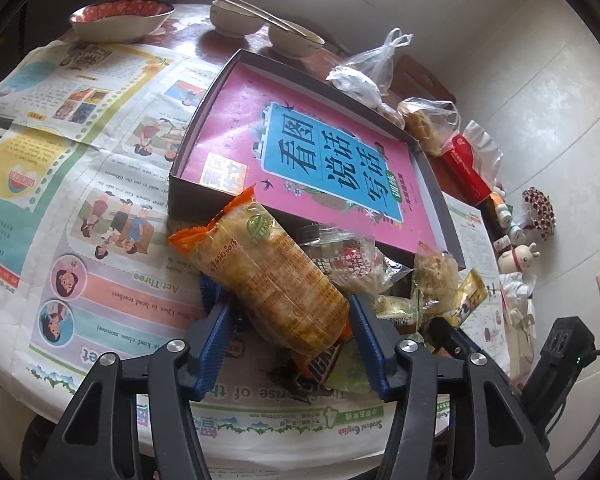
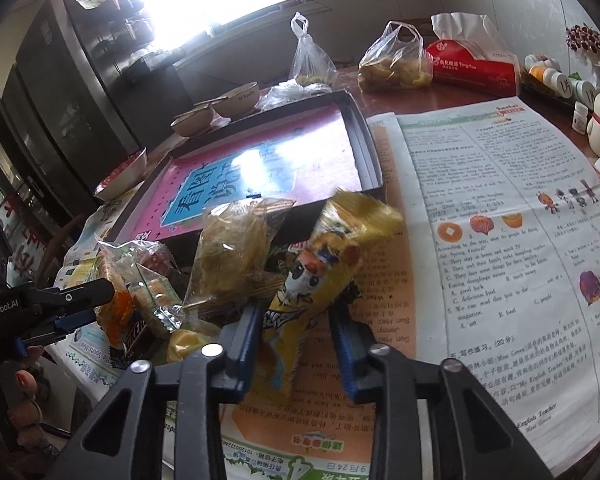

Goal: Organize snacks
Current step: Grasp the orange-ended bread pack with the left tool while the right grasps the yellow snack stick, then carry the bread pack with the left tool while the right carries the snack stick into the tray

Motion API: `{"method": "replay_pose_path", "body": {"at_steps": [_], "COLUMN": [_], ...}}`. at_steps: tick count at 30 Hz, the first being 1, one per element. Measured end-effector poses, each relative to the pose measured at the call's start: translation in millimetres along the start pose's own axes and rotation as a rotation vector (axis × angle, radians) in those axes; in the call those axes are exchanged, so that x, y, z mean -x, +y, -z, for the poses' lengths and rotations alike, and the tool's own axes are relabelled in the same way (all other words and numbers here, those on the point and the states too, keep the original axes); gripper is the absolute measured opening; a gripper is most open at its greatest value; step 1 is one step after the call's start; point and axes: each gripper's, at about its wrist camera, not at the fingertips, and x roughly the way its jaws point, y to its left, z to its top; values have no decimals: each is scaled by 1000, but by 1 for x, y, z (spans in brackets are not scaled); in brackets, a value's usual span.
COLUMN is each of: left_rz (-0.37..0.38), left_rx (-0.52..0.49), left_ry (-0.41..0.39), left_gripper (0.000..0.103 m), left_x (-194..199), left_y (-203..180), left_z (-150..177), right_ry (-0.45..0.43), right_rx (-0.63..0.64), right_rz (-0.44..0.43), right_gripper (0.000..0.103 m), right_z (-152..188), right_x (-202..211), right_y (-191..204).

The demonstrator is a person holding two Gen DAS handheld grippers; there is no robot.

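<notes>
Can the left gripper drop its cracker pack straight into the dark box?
Probably yes. The left gripper grips the cracker pack, the dark box sits directly ahead, and only a pink book lies inside.

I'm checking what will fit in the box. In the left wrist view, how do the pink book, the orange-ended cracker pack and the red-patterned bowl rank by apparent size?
Largest to smallest:
1. pink book
2. orange-ended cracker pack
3. red-patterned bowl
The pack lies nearest the camera and the bowl farthest, so the order of those two is unsure.
</notes>
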Motion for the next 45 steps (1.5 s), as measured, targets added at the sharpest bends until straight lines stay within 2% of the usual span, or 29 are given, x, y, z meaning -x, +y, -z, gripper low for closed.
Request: {"method": "replay_pose_path", "body": {"at_steps": [6,15,20,23,30,36,45], "left_rz": [6,64,73,75,85,63,44], "left_rx": [-30,69,94,96,22,-36,-49], "left_ry": [-1,15,23,19,-26,-77,-112], "left_gripper": [53,57,57,52,43,43,43], "left_x": [4,2,-1,-1,9,20,20], "left_y": [4,20,21,21,17,11,12], "left_z": [1,-8,-11,-12,-10,-14,-28], "right_ry": [-15,-10,-13,-21,-58,-98,-141], "right_rx": [25,69,82,88,93,95,95], "right_rz": [8,28,32,22,12,13,9], "right_gripper": [25,25,25,18,16,15,14], "right_z": [-1,-4,-4,-5,-7,-14,-28], "right_x": [2,-3,-4,-4,6,14,21], "right_y": [-2,5,8,9,7,5,7]}}
